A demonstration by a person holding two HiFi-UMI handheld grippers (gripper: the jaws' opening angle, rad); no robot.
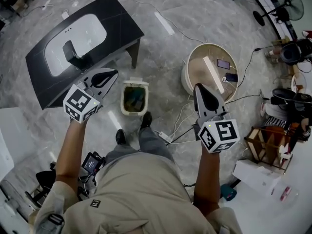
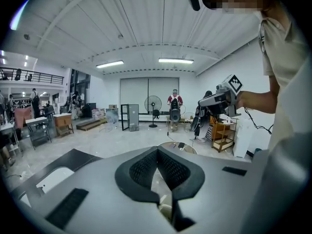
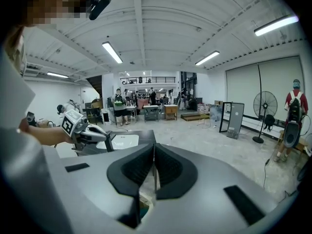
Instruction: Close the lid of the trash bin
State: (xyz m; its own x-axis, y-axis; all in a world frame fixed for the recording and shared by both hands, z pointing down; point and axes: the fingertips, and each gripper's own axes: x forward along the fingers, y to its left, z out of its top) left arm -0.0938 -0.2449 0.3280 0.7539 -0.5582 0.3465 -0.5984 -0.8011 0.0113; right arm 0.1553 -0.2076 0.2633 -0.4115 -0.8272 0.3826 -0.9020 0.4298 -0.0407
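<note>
The left gripper (image 2: 157, 150) has its jaws pressed together with nothing between them, and the right gripper (image 3: 154, 146) is likewise closed and empty. Both hang in the air above the floor. The trash bin (image 1: 134, 97) stands on the floor between them, just ahead of the person's shoes (image 1: 145, 120), its lid (image 1: 136, 81) tipped up, near a black table (image 1: 117, 18)

Bright, even indoor light, fisheye in all views.
Ceiling strip lights (image 2: 176, 60) give it; their streaks glare on the glossy floor (image 1: 164, 22); shadows soft; both gripper views curve hard with black corners; left gripper (image 2: 157, 150) close up reads slightly soft.
</note>
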